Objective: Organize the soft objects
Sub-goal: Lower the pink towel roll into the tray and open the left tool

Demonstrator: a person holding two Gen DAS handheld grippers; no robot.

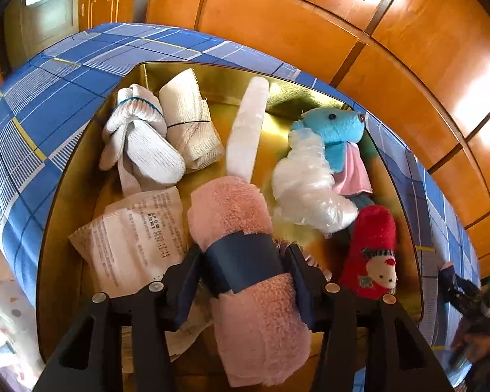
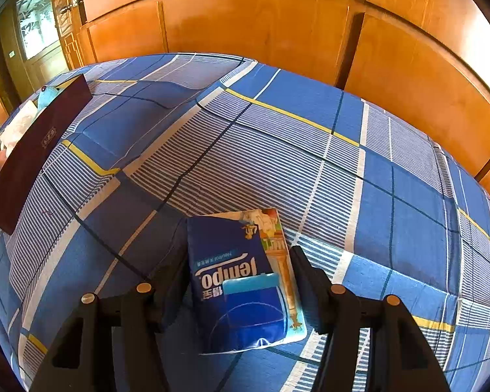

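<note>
Towel roll, pink and fleecy (image 1: 245,261), sits between the left hand-held gripper (image 1: 243,281)'s released jaws, for stowing in the gold-lined box (image 1: 68,176); right hand-held gripper (image 2: 241,289) loosely straddles the blue tissue pack (image 2: 238,281).

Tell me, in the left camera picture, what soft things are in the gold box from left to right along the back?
White knit gloves → rolled white bandage cloth → long white fuzzy strip → blue plush animal.

bed: blue plaid sheet (image 2: 277,150) | behind: orange wooden wardrobe panels (image 2: 245,26) | far left: glazed door (image 2: 36,23)
</note>
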